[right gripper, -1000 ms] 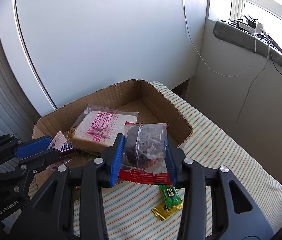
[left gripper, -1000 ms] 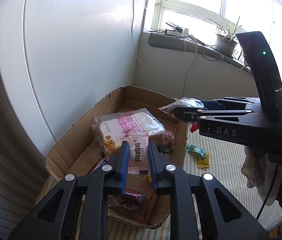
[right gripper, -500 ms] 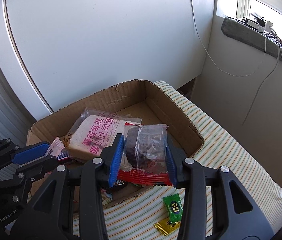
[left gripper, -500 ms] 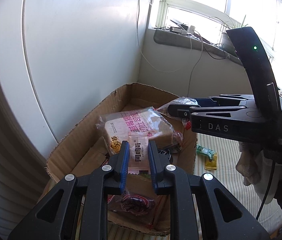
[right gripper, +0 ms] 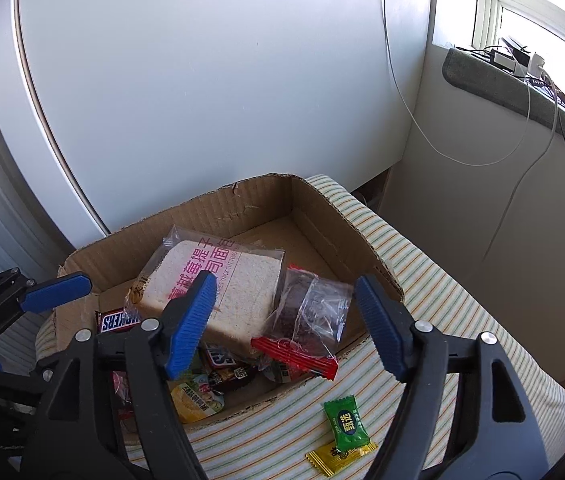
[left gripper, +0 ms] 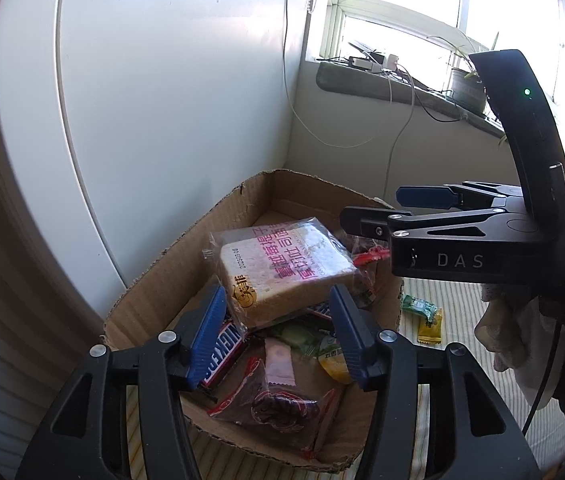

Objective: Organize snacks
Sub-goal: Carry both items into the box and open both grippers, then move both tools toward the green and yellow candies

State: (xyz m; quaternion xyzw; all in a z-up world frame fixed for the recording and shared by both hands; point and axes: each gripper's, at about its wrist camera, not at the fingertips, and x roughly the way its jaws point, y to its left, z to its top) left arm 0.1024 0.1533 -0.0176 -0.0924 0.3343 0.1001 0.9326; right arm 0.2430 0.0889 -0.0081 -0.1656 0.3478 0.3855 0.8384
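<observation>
With both my left gripper (left gripper: 278, 332) and right gripper (right gripper: 286, 320) spread empty over the cardboard box (right gripper: 346, 220), I'd next fetch the green candy (right gripper: 346, 424) outside it

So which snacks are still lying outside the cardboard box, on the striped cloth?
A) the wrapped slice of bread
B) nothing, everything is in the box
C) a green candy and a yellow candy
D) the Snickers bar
C: the green candy and the yellow candy lie on the striped cloth in front of the cardboard box, while the bread and the Snickers bar sit inside it.
</observation>
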